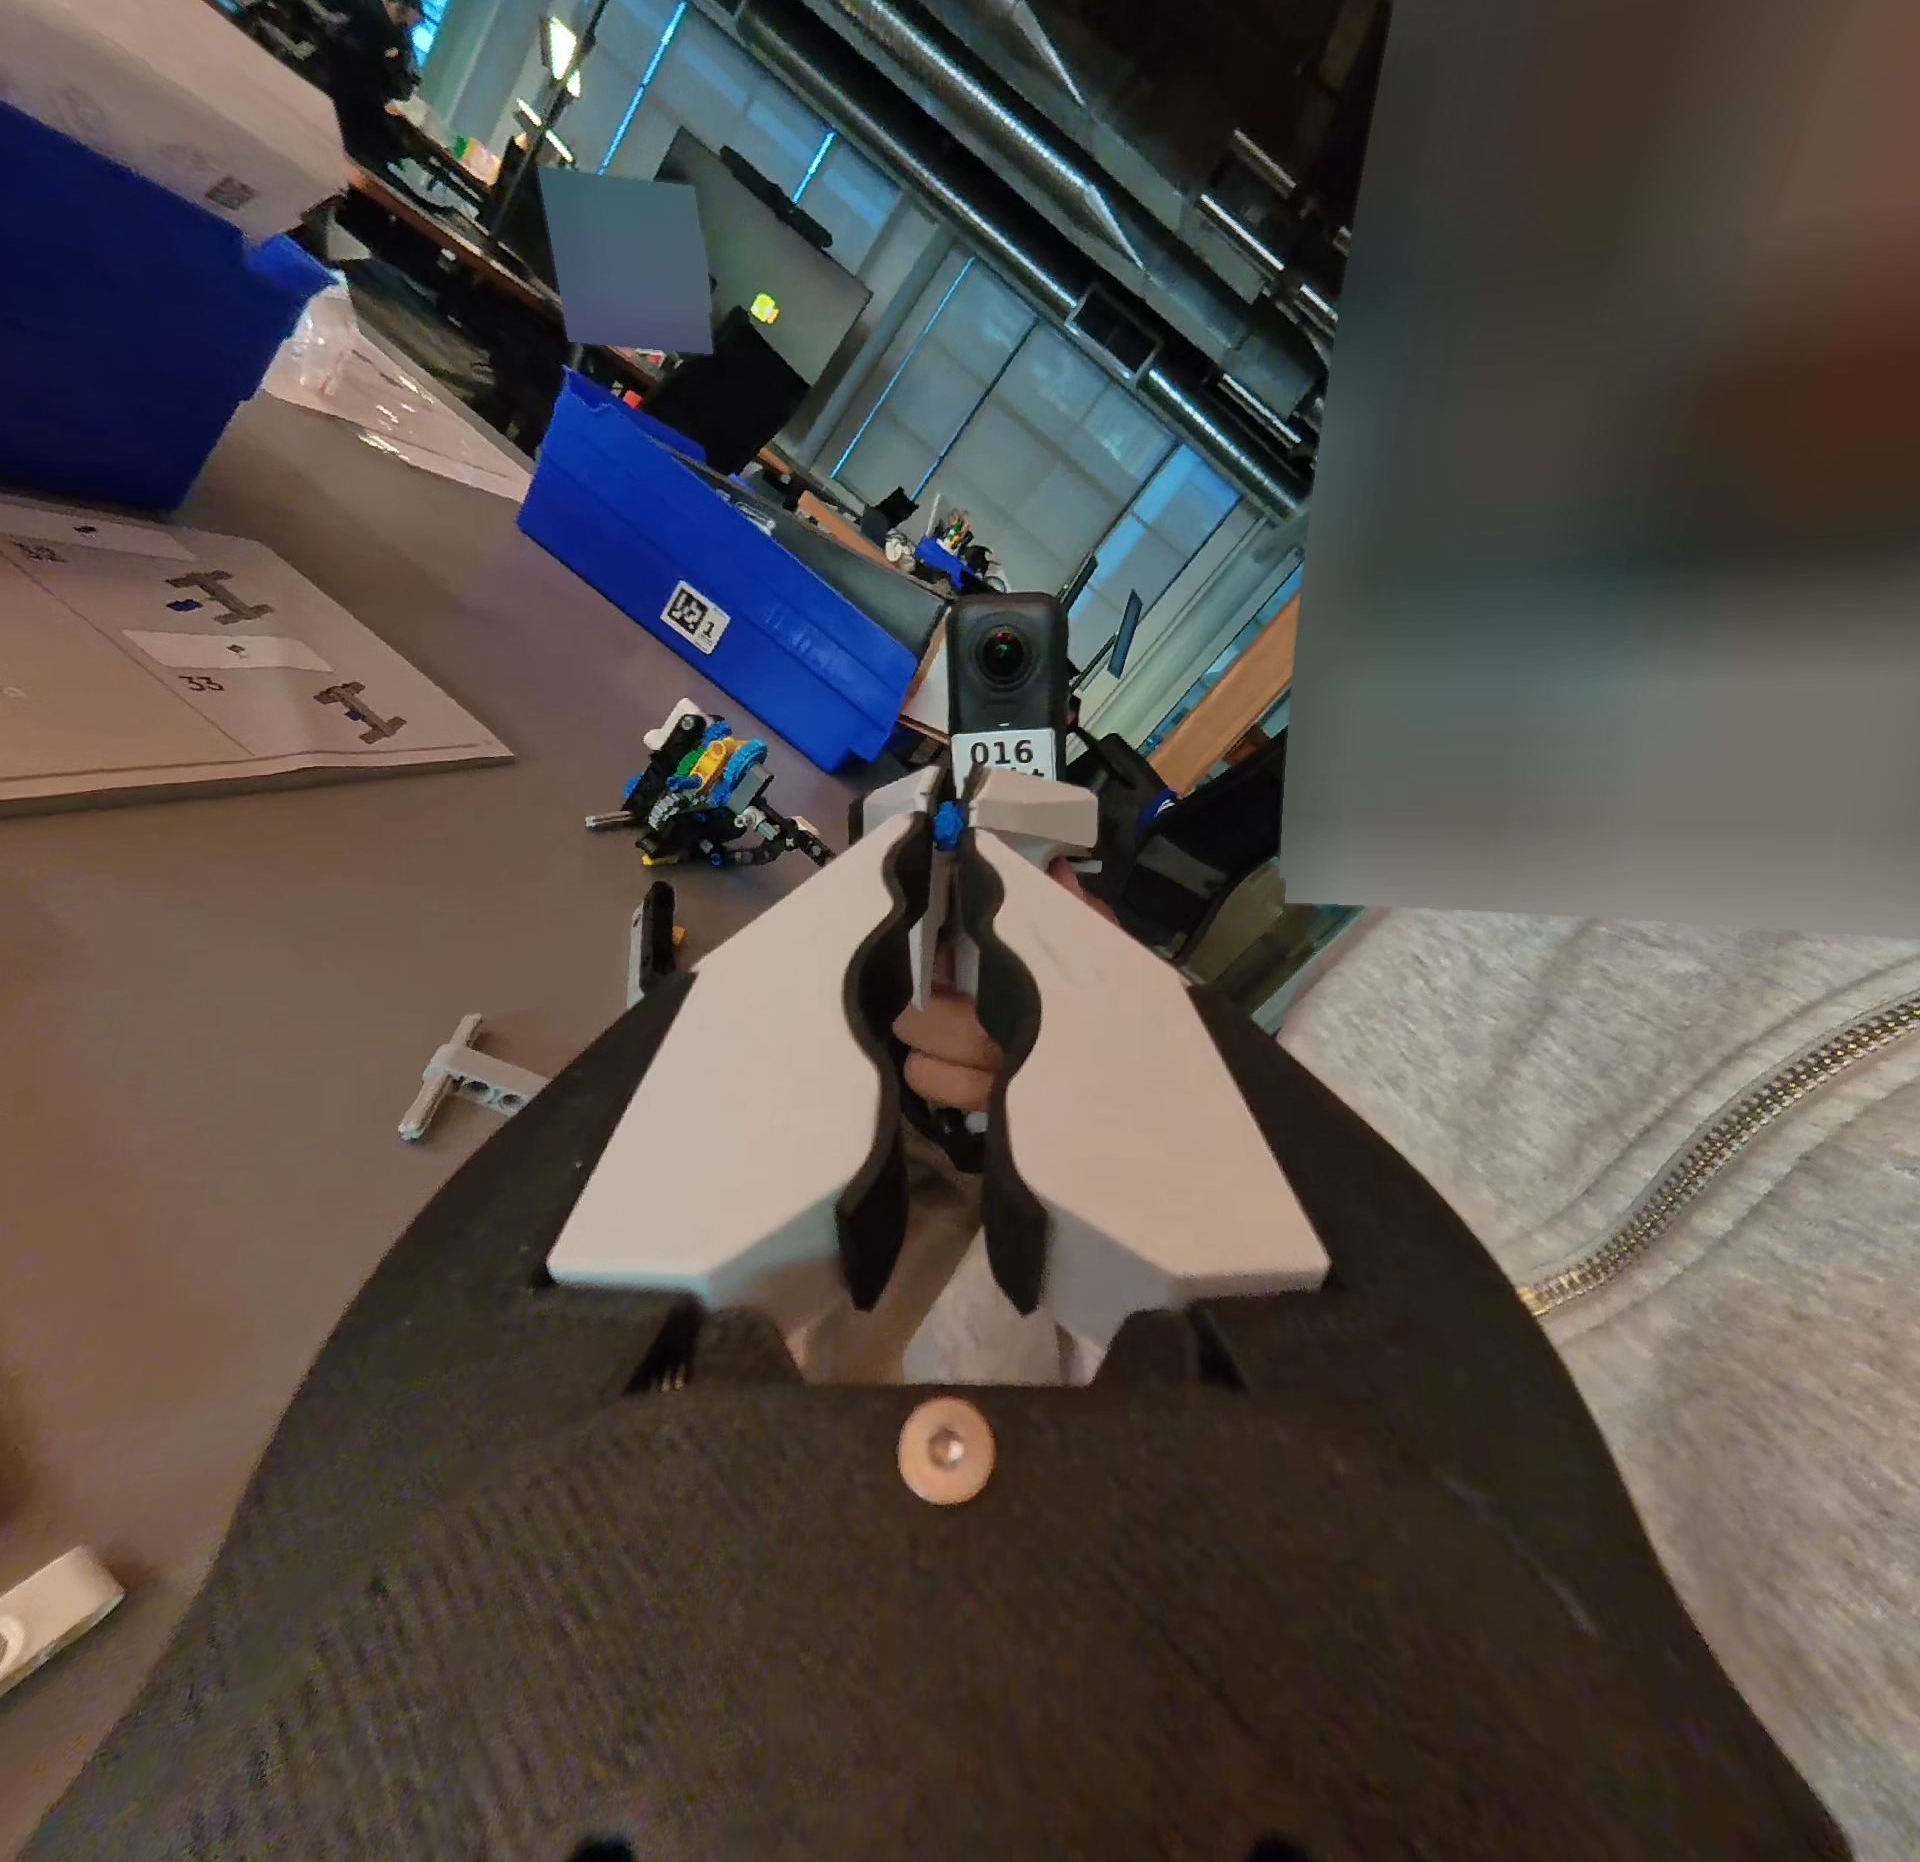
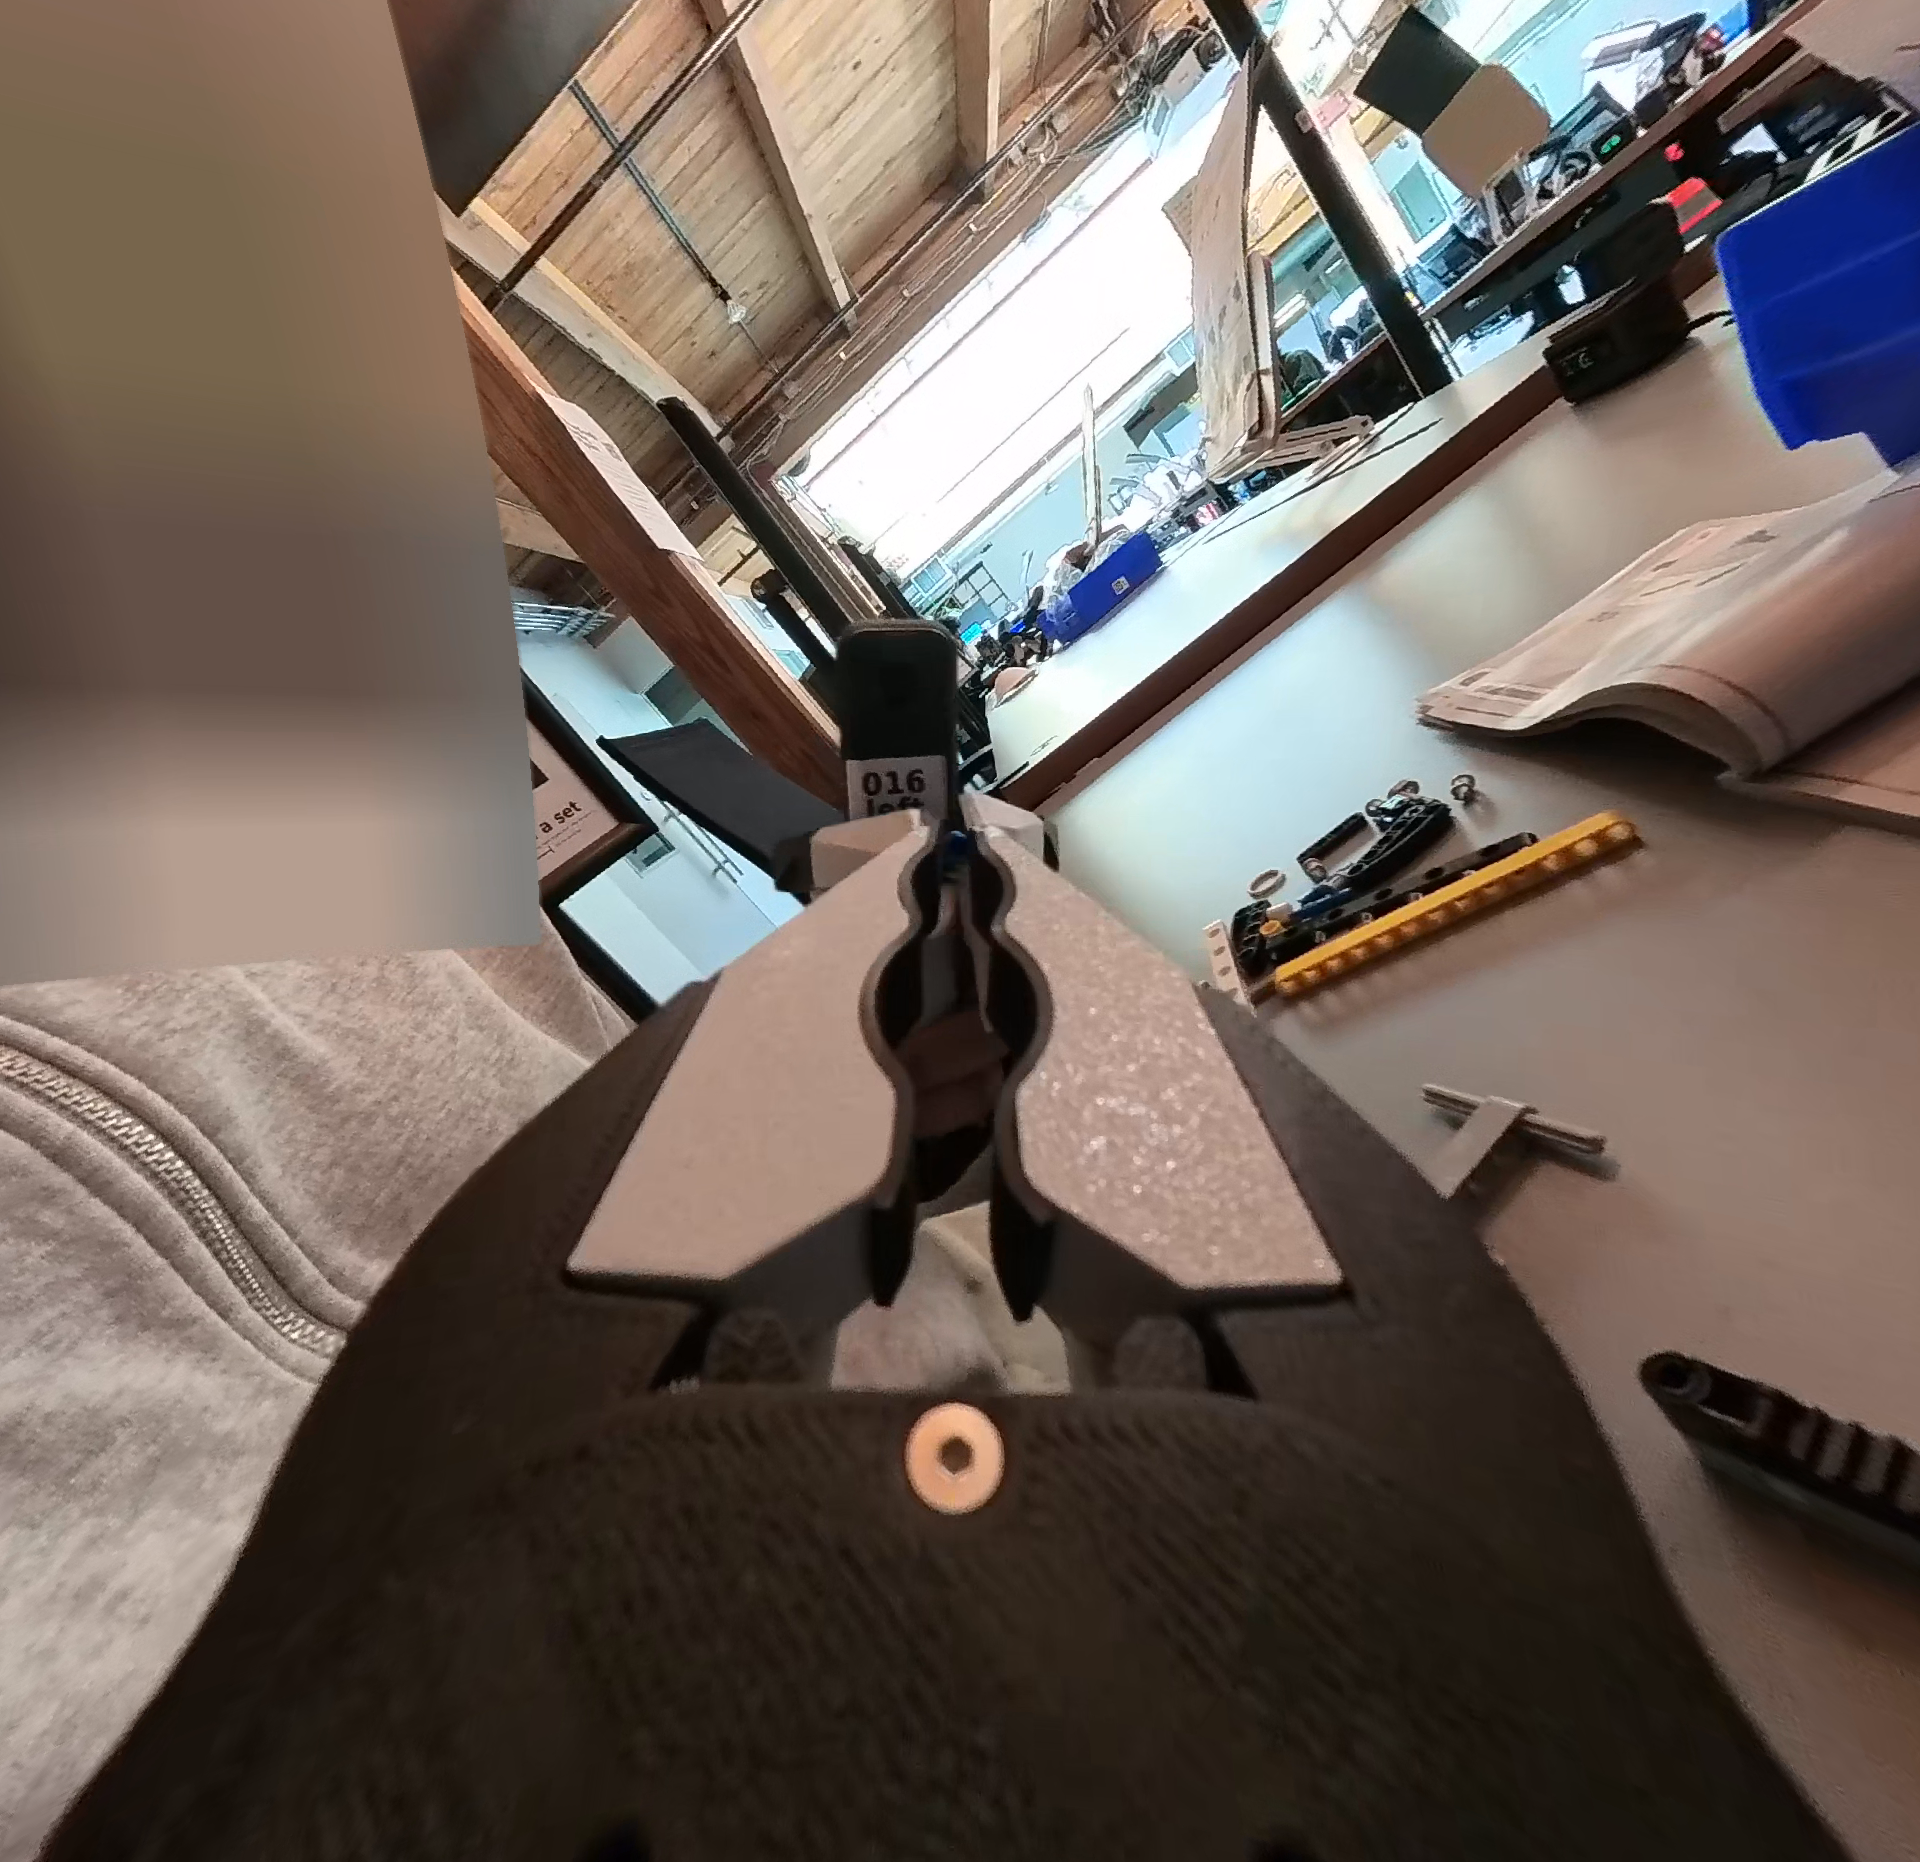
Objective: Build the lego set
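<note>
My two grippers meet tip to tip, raised above the grey table (image 1: 312, 929) in front of a person in a grey zip sweater (image 1: 1558, 1137). My left gripper (image 1: 948, 848) is shut on a thin grey lego piece (image 1: 928, 929) that runs up between its fingers. A small blue pin (image 1: 945, 825) sits at its tip, against the right gripper (image 1: 982, 799). In the right wrist view my right gripper (image 2: 954, 865) is shut, with the blue pin (image 2: 953, 844) at its tip and a thin pale piece in its gap. The left gripper (image 2: 935, 825) faces it.
A part-built lego assembly (image 1: 707, 794), a black beam (image 1: 655, 929), a grey T-piece (image 1: 457, 1074), an open manual (image 1: 208, 659) and blue bins (image 1: 717, 607) lie left. A yellow beam (image 2: 1455, 903), black parts (image 2: 1351, 877) and a black beam (image 2: 1787, 1449) lie right. Less than 4 cm separates the two grippers' tips. Left tips and right tips are each some 12 centimeters from the grey T-piece (image 1: 457, 1074).
</note>
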`<state>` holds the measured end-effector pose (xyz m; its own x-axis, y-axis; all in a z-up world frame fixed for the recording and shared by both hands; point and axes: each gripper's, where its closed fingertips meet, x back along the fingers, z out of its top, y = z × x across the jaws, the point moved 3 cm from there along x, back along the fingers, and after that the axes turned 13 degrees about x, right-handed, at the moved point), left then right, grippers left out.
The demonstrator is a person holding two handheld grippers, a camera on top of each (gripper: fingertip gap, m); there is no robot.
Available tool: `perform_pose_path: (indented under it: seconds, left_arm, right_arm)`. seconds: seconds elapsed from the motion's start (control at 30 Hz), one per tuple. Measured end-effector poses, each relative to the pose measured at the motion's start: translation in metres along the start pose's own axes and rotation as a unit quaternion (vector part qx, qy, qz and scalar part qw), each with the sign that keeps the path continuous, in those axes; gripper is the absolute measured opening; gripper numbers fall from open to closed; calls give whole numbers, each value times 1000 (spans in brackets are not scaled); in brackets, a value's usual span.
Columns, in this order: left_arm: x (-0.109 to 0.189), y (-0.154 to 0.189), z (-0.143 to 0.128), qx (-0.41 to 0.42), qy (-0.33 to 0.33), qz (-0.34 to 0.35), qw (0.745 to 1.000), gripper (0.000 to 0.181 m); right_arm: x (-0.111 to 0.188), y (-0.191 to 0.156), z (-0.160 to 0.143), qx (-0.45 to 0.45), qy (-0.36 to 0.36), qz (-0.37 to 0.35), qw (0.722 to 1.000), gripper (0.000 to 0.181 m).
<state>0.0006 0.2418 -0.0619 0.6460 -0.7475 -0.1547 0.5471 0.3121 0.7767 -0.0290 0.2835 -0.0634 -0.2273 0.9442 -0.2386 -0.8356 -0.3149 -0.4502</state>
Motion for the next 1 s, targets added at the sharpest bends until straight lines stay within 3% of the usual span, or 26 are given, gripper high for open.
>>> perform_pose_path:
  seconds: [1.0]
  left_arm:
    - [1, -1, 1, 43, 6, -34, 998, 5]
  right_arm:
    - [2, -2, 2, -6, 9, 15, 1000, 2]
